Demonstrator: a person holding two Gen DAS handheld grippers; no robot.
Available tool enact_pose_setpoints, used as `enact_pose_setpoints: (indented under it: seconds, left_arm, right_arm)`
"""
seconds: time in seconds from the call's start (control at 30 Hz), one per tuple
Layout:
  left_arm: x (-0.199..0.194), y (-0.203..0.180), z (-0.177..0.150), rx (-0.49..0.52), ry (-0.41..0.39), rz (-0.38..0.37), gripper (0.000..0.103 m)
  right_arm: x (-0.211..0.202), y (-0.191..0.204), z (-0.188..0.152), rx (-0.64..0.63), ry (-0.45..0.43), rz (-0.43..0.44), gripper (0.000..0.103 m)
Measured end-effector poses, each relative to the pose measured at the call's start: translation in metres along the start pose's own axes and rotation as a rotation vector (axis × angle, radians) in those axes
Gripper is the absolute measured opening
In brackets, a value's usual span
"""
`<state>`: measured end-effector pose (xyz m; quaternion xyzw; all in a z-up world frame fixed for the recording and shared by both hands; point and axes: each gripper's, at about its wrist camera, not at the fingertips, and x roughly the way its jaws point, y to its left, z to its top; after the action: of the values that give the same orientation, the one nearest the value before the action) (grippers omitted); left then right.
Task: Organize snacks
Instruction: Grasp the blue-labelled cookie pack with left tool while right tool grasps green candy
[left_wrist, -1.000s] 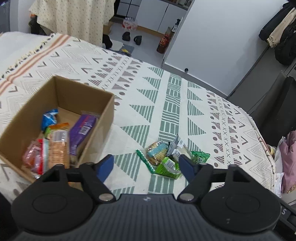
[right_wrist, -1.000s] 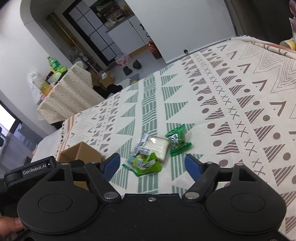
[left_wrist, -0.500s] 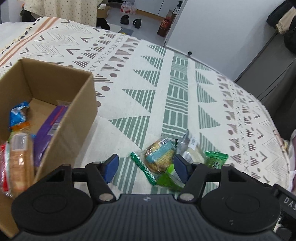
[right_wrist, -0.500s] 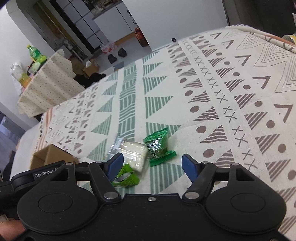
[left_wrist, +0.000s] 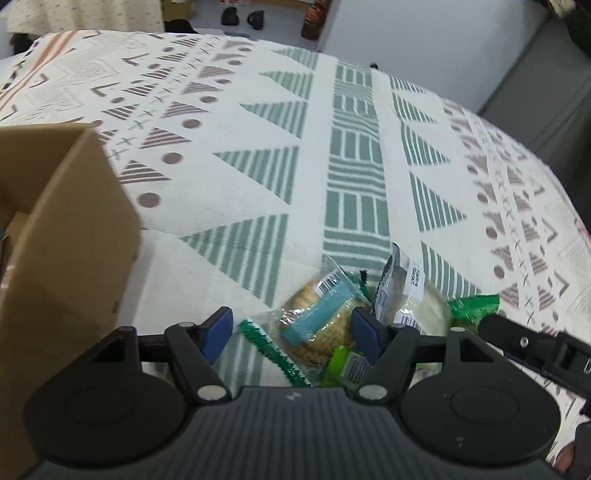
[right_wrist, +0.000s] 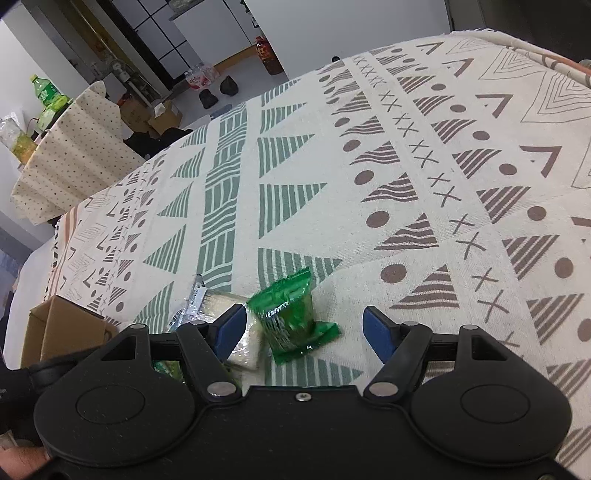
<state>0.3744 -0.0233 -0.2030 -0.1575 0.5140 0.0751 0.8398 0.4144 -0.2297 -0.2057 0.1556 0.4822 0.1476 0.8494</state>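
Left wrist view: my left gripper (left_wrist: 291, 331) hangs low over the patterned cloth (left_wrist: 354, 184), blue fingertips spread apart with nothing clamped; a clear cracker packet with a blue label (left_wrist: 321, 321) lies between them. At 1 o'clock from it, touching, lies a clear white-labelled packet (left_wrist: 413, 295); a lime-green packet (left_wrist: 345, 365) peeks out at 5 o'clock, under my right-hand finger. The cardboard box (left_wrist: 66, 266) stands at 9 o'clock, its contents hidden.

Right wrist view: my right gripper (right_wrist: 304, 332) is likewise spread wide and empty. A dark green packet (right_wrist: 290, 317) lies tilted on the cloth between the tips, nearer the left one, just beside the clear packet at 9 o'clock. The box corner sits farther toward 9 o'clock.
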Motion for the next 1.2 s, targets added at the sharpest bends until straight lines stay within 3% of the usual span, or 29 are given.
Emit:
enact_pose_setpoints:
  seconds: [0.2,0.4,0.47,0.5,0.57,0.63,0.67,0.83,1.2]
  left_arm:
    - [0.011,-0.015,0.002,0.069,0.008,0.017,0.092]
    - [0.017,-0.017,0.0,0.077,-0.006,0.041,0.094]
    - [0.017,-0.017,0.0,0.079,-0.011,0.048,0.094]
    - [0.017,-0.017,0.0,0.078,-0.015,0.052,0.092]
    - [0.015,-0.016,0.001,0.072,-0.019,0.056,0.087]
    - [0.012,-0.015,0.0,0.071,-0.021,0.075,0.07]
    - [0.01,-0.013,0.0,0.07,-0.024,0.086,0.067]
    - [0.001,-0.004,-0.003,0.043,-0.024,0.052,0.056]
    - [-0.028,0.008,-0.019,-0.014,-0.038,0.028,0.048]
  right_arm:
    - [0.014,0.0,0.002,-0.025,0.015,-0.005,0.07]
    - [0.021,0.003,0.002,-0.058,0.002,-0.021,0.07]
    - [0.023,0.004,0.003,-0.072,-0.006,-0.021,0.063]
    - [0.024,0.004,0.003,-0.072,-0.007,-0.019,0.06]
    - [0.022,0.002,0.003,-0.058,-0.006,0.001,0.041]
    - [0.02,0.0,0.003,-0.045,-0.001,0.021,0.027]
    - [0.018,0.0,0.003,-0.043,-0.001,0.026,0.024]
    - [0.012,0.002,-0.001,-0.052,0.003,0.036,0.016]
    - [-0.015,-0.002,-0.013,-0.018,-0.024,0.075,0.013]
